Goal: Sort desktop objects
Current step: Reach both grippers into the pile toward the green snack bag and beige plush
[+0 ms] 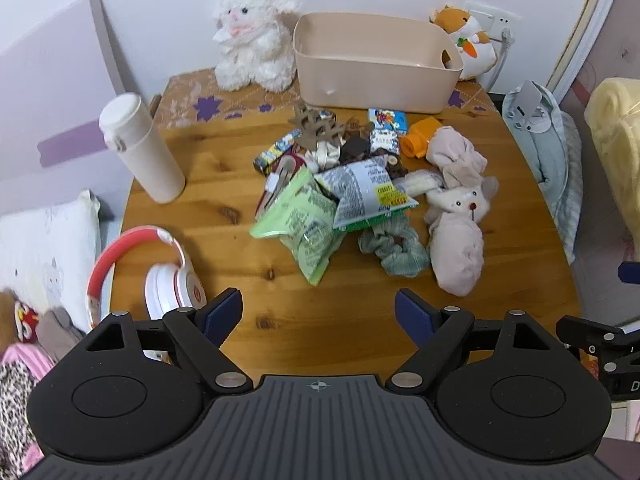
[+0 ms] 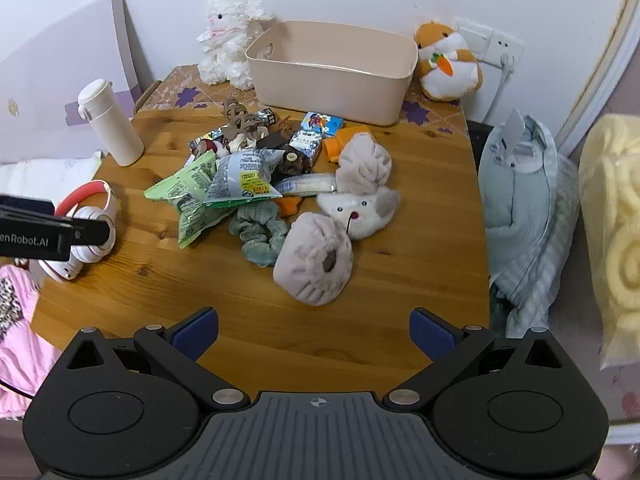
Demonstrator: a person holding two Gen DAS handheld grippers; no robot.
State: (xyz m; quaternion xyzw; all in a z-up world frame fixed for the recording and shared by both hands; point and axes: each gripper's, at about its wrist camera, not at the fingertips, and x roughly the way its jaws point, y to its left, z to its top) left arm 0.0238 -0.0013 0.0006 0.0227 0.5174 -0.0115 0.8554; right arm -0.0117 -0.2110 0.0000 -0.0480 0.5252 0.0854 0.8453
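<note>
Both grippers are held above the near edge of the wooden table [image 1: 208,200], tilted down at the mess. The left gripper [image 1: 319,312] is spread wide with nothing between its blue pads, and the right gripper [image 2: 314,334] is spread just as wide, also holding nothing.

The pile [image 2: 256,168] is heaped mid-table, well apart from both. In it a green snack bag [image 1: 298,220] is seen lying under the edge of a grey-white snack bag [image 1: 366,188], with a green scrunchie [image 1: 394,250] just beside them toward the near side. A pink bunny plush [image 2: 352,208] is sprawled on the right of the heap, touching the scrunchie. An orange thing [image 1: 418,136], a blue box [image 1: 388,120] and some brown cut-outs [image 1: 316,126] are stacked at the far side.

Behind the pile a beige bin [image 1: 372,76] is parked by the wall, flanked by a white lamb [image 1: 252,36] and a hamster plush [image 2: 446,60]. A white bottle [image 1: 140,148] is stood upright on the left, and red-white headphones [image 1: 160,276] are laid near the left edge, close to the left gripper
</note>
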